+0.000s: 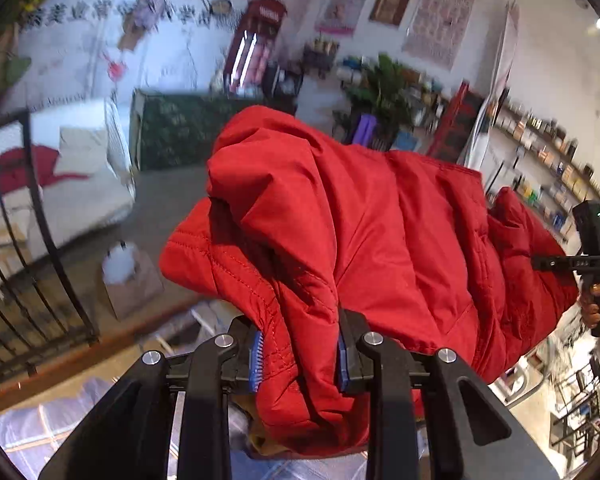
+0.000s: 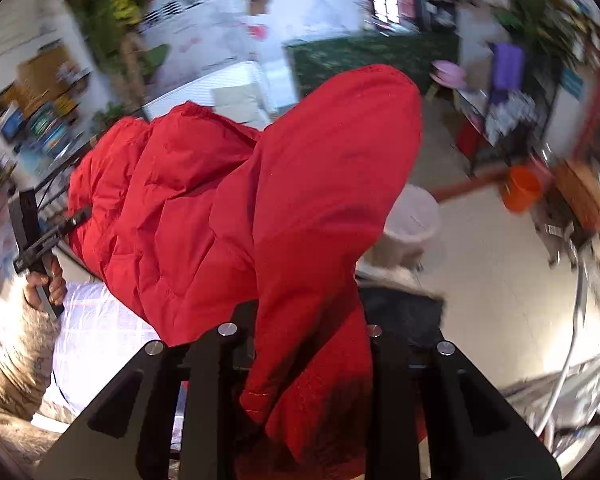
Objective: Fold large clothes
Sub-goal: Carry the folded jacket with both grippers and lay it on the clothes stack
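Observation:
A large red padded jacket (image 1: 360,216) hangs in the air, stretched between my two grippers. My left gripper (image 1: 300,356) is shut on a bunched fold of the jacket between its blue pads (image 1: 257,360). My right gripper (image 2: 308,344) is shut on another part of the jacket (image 2: 284,200), which drapes over and hides its fingertips. In the left wrist view the right gripper's handle (image 1: 594,264) shows at the far right, held by a hand. In the right wrist view the left gripper's handle (image 2: 40,240) shows at the far left.
A white bed or sofa (image 1: 72,184) with a red item lies at left behind a black metal railing (image 1: 32,280). A cardboard box (image 1: 132,280) stands on the floor. An orange bucket (image 2: 522,188) and a white bin (image 2: 412,220) stand on the floor at right. Shelves (image 1: 548,160) line the wall.

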